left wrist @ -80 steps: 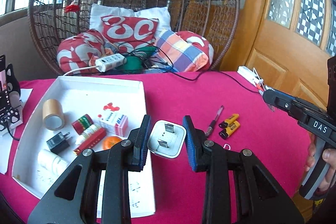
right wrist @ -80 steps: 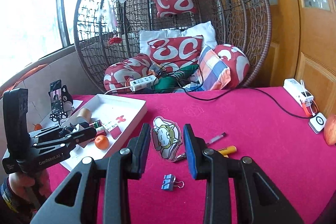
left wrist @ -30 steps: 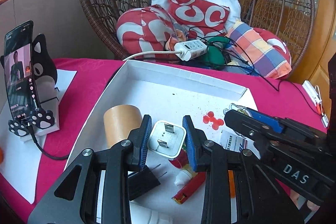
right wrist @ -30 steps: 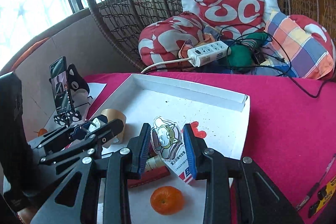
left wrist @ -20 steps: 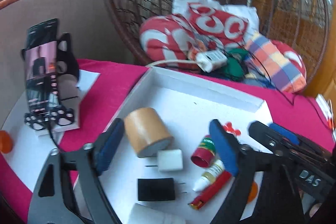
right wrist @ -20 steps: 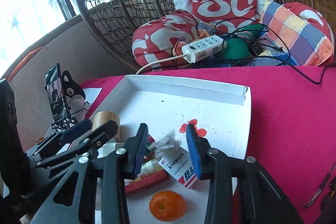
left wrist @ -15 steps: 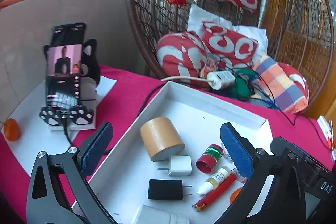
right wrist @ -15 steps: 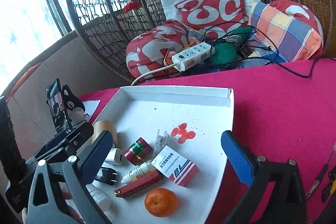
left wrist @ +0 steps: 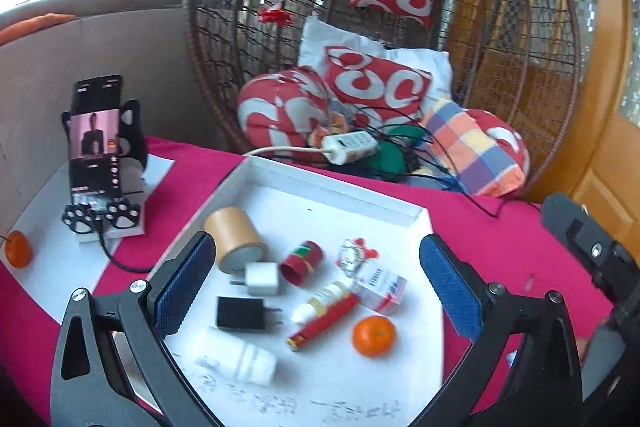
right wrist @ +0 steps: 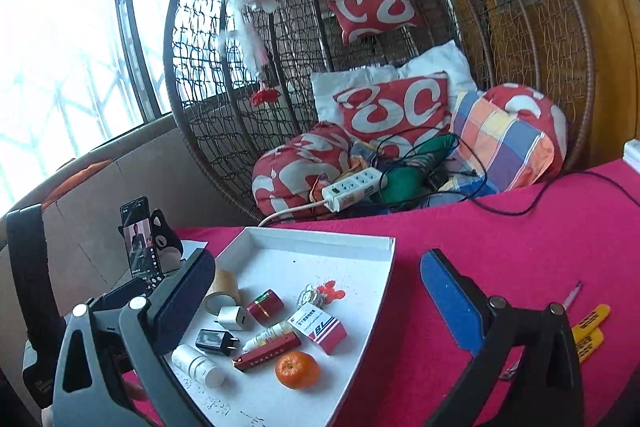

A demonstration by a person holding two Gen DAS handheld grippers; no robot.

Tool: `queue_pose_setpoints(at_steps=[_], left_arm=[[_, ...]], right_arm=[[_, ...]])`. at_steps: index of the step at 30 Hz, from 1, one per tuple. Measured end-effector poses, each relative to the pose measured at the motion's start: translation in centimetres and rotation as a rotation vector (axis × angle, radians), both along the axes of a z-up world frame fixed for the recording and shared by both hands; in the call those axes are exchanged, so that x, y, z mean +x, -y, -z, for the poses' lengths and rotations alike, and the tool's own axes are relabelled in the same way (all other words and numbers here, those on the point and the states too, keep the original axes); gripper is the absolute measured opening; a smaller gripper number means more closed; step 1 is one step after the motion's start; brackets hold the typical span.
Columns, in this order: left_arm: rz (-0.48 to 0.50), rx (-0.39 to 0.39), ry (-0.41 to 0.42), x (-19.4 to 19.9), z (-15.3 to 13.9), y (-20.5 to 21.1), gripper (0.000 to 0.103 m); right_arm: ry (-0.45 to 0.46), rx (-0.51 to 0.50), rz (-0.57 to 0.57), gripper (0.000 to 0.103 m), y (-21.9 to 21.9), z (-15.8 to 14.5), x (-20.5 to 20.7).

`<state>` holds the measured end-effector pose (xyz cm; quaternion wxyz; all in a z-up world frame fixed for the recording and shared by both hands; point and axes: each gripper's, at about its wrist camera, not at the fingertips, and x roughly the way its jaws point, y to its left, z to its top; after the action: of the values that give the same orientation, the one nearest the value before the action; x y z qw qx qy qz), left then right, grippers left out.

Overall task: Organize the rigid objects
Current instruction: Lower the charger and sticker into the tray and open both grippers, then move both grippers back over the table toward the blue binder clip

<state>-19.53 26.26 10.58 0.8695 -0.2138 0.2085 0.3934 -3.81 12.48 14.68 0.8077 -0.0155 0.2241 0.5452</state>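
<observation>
A white tray [left wrist: 336, 193] [right wrist: 360, 239] lies on the magenta table. In it lie a white plug adapter [left wrist: 262, 278] [right wrist: 236, 317], a black adapter [left wrist: 242, 314], a tape roll [left wrist: 236, 239], a red tin [left wrist: 301, 262], a clear cartoon keychain [left wrist: 352, 255] [right wrist: 310, 295], a small box [left wrist: 380, 287], a dropper bottle, a red bar, a white bottle and an orange [left wrist: 374, 335]. My left gripper [left wrist: 316, 291] is open and empty above the tray. My right gripper [right wrist: 316, 303] is open and empty above the tray's right edge.
A phone on a cat stand [left wrist: 96, 151] and an orange [left wrist: 18, 248] stand left of the tray. Yellow lighters [right wrist: 588, 331] and a pen [right wrist: 572, 293] lie on the cloth at right. A wicker egg chair with cushions and a power strip [left wrist: 350, 147] stands behind.
Both grippers carried their items to the tray and opened. The white adapter and the cartoon keychain now lie in the tray. Both grippers have pulled back and up.
</observation>
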Motion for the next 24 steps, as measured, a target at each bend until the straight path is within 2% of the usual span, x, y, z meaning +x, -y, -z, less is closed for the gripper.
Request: queue_pose_setpoints(at_steps=[8, 15, 19, 24], left_arm=[[0.123, -0.016, 0.033, 1.2, -0.8, 2.3, 0.103], [0.217, 0.004, 0.065, 3.0, -0.8, 4.7, 0.103], [0.299, 0.021, -0.006, 5.8, 0.5, 7.0, 0.103], [0.451, -0.049, -0.1, 9.9, 3.3, 10.4, 0.103]], right_arm=[[0.071, 0.107, 0.048, 0.103, 4.4, -3.1, 1.0], [0.058, 0.16, 0.17, 0.103, 9.7, -3.9, 4.4], [0.032, 0.169, 0.275, 0.103, 13.0, -3.3, 7.1], [0.003, 0.15, 0.352, 0.103, 15.8, -1.8, 9.5]])
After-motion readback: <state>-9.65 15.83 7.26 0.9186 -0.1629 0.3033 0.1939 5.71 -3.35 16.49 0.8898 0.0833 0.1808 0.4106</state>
